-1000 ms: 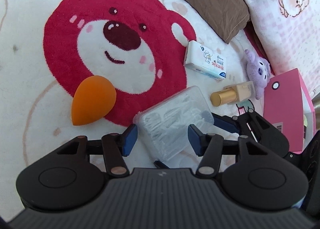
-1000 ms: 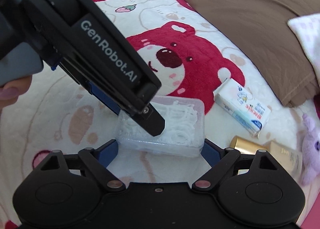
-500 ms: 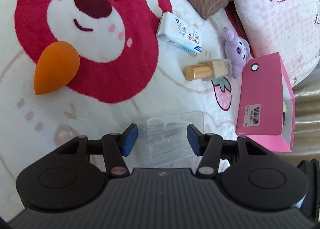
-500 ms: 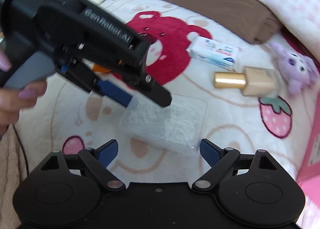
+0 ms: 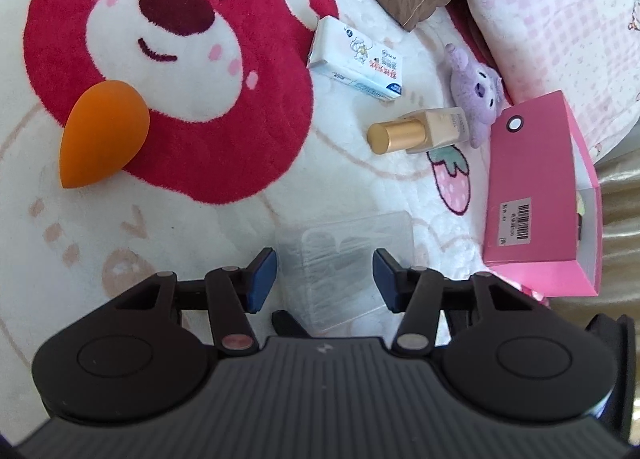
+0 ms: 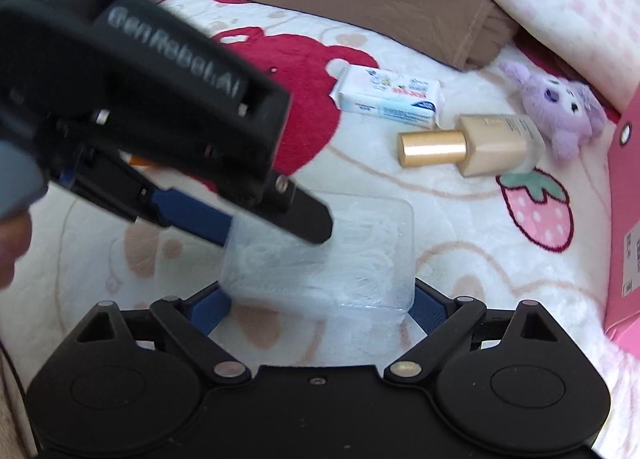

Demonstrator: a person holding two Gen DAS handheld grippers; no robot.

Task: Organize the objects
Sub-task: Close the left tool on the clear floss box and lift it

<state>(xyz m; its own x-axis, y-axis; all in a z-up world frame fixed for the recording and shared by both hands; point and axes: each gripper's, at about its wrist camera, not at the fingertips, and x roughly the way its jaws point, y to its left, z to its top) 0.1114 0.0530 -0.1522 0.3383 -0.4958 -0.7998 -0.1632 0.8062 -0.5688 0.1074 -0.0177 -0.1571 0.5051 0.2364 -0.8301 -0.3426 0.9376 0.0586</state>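
clear box (image 5: 344, 259) | pink box (image 5: 536, 195) right | bottle (image 5: 416, 133) beyond

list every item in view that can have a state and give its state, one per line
clear plastic box: closed, floss picks inside, gripped between the left fingers
left gripper: shut on the box
right gripper: open, jaws just widened, box edge between the pads
foundation bottle: lying on its side, gold cap on
tissue pack: lying flat, sealed
pink box: lying flat, right end open
orange sponge: lying on its side
purple plush: lying by the bottle
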